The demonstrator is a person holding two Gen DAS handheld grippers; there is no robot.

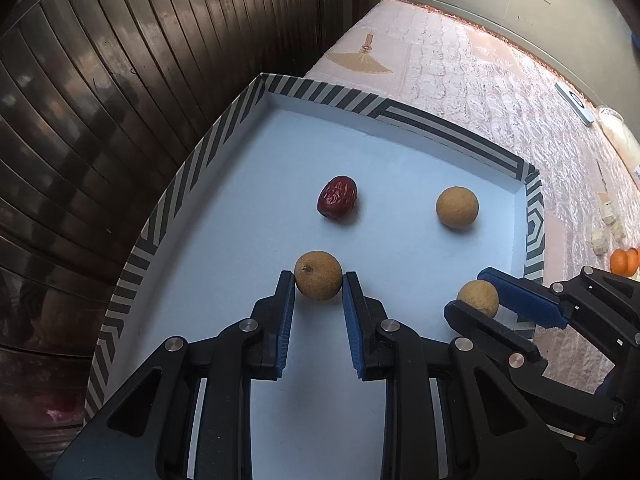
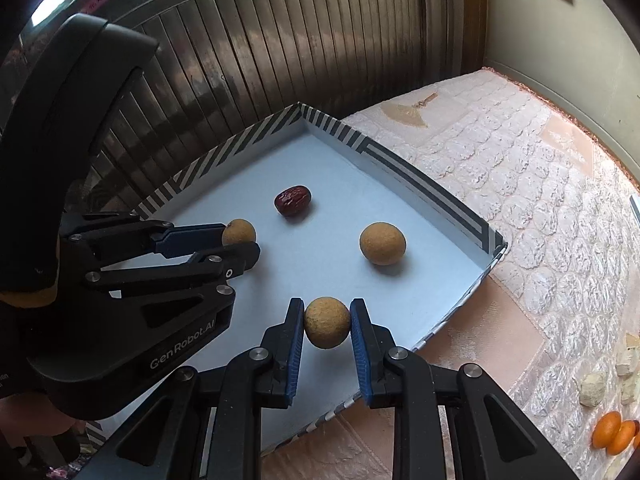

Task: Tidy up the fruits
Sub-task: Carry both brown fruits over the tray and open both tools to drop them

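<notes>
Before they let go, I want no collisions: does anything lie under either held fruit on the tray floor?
Nothing visible: bare floor lies below the left gripper's longan and the right gripper's longan.

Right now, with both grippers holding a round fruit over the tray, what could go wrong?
The round fruit in the left gripper is held only at the fingertips, so it might slip. Once released, it may roll into the red date. The right gripper holds its fruit near the tray's edge, so that one could fall outside.
</notes>
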